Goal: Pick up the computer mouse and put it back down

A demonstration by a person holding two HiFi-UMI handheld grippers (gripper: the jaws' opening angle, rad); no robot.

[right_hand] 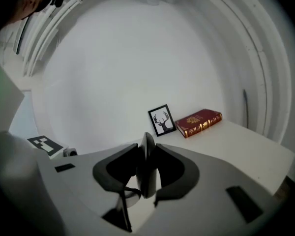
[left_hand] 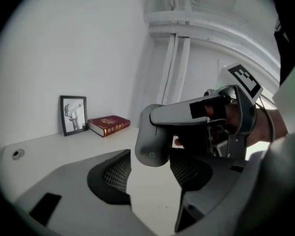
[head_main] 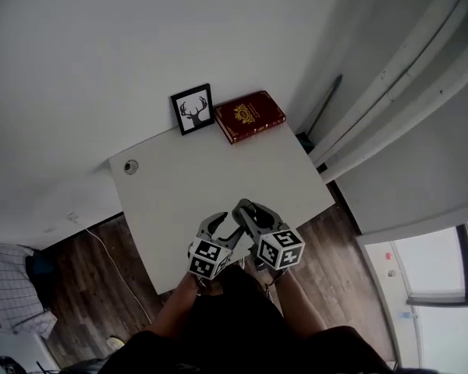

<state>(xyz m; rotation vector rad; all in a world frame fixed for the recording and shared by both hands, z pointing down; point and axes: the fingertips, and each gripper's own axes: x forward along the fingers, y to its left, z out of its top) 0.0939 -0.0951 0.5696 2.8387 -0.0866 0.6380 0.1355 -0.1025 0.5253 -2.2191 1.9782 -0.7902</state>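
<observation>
A grey computer mouse [right_hand: 148, 154] stands on edge between the pads of my right gripper [right_hand: 146, 175], which is shut on it and holds it above the white table [head_main: 187, 179]. In the left gripper view the same mouse [left_hand: 155, 137] hangs just ahead of my left gripper [left_hand: 150, 175], gripped from the right by the right gripper [left_hand: 199, 127]. The left jaws stand open and hold nothing; the mouse is beyond them, not touching the pads. In the head view both grippers, left [head_main: 221, 226] and right [head_main: 246, 209], hover close together over the table's near edge.
A framed deer picture [head_main: 193, 109] and a red book [head_main: 249, 116] sit at the table's far edge against the wall. A round cable grommet [head_main: 131, 166] is at the far left corner. Wood floor [head_main: 101, 271] surrounds the table; a window is at the right.
</observation>
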